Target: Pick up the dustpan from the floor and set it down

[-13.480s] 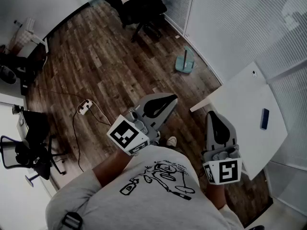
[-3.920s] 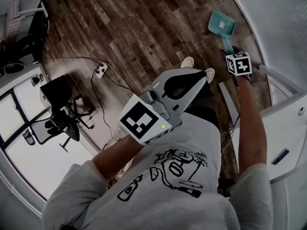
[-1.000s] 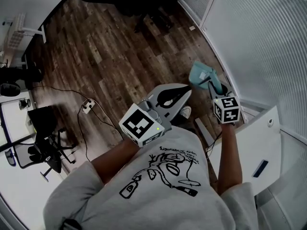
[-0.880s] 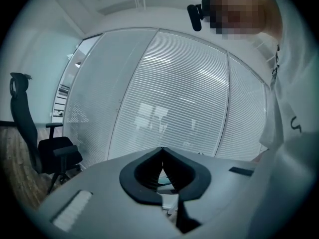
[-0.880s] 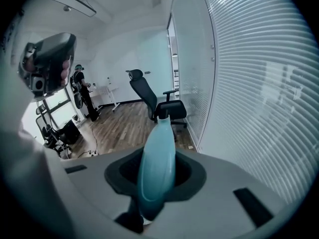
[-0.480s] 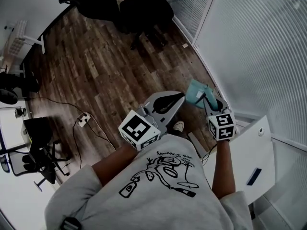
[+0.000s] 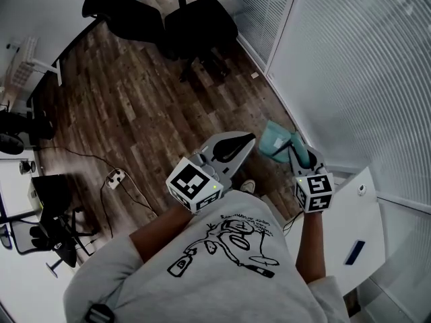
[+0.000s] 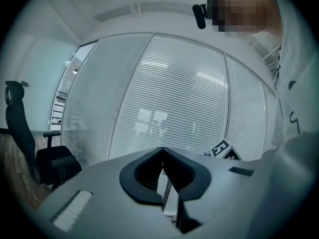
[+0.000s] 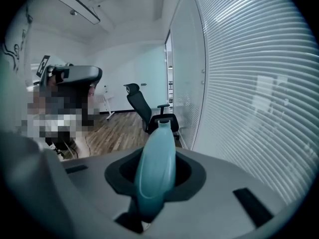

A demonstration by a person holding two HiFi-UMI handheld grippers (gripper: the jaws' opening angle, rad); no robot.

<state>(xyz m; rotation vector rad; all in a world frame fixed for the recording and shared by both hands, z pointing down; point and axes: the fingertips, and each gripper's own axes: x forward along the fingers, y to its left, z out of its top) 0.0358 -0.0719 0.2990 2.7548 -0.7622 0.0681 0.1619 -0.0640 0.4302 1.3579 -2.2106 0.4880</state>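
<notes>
Dustpan [image 7: 275,140] first, Ana: where is it in the head view?

Off the floor [image 7: 135,106], Piet. The right hand-held gripper [image 7: 300,159] carries it in the air, near the wall of blinds [image 7: 350,59], and the teal pan points away from the person. The white worktop [image 7: 360,214] is just beside that arm. The left hand-held gripper [image 7: 248,138] hangs close to the pan; I cannot tell if they touch.

What does the left gripper view say?

Its jaws are pressed together and nothing is between them; only the blinds are ahead. So this one is spare. I would hold it a little aside, so that the pan does not knock it.

And the right gripper view?

The teal handle [image 9: 156,158] stands between the jaws, which are narrow and clamped on it. The pan itself I cannot make out here.

So the picking up looks done. How to set it down well?

I think the weight sits in front of the grip, so the pan can swing or turn in the jaws. Better to move slowly with a steady wrist and choose a free place. Floor or worktop, the task does not say which. Then lower until the bottom of the pan rests fully, and only after this open the jaws and pull straight back along the handle.
</notes>
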